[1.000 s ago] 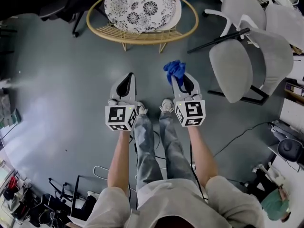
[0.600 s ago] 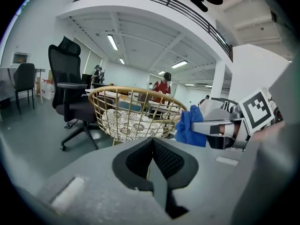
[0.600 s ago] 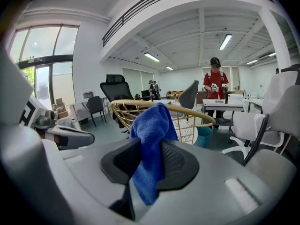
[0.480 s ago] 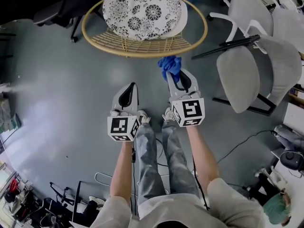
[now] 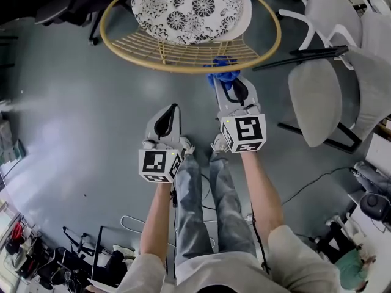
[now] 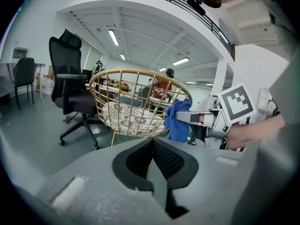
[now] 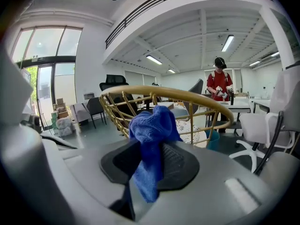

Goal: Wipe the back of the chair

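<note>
Pinching crumpled blue cloth (image 7: 151, 135): right claw (image 5: 225, 83) | left claw (image 5: 171, 110) closed, empty | round gold wire chair (image 5: 183, 51)

- Chair (image 7: 197, 96): smooth golden rods, slight gloss.
- Cushion (image 5: 183, 5): matt patterned cloth.
- Cloth (image 7: 150, 139): blue, fuzzy terry weave.
- Left claw (image 6: 152, 158): matt grey plastic, black ribbed pads (image 6: 168, 161).
- Floor (image 5: 79, 102): smooth grey, faint sheen.
</note>
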`<state>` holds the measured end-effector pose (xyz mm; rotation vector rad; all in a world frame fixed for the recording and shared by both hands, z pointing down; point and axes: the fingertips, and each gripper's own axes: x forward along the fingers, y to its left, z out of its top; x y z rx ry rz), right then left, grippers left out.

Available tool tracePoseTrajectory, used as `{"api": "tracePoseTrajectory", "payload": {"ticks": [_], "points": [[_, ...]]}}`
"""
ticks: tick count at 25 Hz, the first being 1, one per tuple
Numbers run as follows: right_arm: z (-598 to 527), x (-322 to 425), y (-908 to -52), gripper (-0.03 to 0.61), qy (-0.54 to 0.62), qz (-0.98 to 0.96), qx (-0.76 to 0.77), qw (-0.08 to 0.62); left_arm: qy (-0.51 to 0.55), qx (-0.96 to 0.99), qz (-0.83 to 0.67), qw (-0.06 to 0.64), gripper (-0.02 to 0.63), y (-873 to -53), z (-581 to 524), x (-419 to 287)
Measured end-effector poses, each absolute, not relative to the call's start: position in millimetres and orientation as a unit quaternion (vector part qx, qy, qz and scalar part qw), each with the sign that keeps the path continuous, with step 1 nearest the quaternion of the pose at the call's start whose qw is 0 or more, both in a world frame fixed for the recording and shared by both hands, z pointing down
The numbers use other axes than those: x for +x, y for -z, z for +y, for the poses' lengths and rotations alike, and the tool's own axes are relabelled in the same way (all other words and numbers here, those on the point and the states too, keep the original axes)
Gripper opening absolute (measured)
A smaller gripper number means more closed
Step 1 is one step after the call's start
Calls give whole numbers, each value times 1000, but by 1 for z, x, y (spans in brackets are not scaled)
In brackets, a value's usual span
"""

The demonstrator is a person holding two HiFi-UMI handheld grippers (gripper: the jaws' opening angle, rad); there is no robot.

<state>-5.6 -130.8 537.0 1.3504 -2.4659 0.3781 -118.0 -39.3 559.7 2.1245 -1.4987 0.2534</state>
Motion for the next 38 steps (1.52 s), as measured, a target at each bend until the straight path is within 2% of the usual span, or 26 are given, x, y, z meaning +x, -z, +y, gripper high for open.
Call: {"api": "tracePoseTrajectory", "payload": {"ticks": [12, 26, 38], "points": [[-158, -4, -595, 104, -161, -843, 483, 176, -91, 778, -560, 271, 3, -575, -37, -123], [-177, -4, -671, 84, -195, -829, 464, 244, -101, 776, -558, 275, 3, -581, -31, -124], [-144, 3, -659, 45, -189, -839, 457, 228, -104, 782, -549, 275, 3, -581, -25, -107]]}}
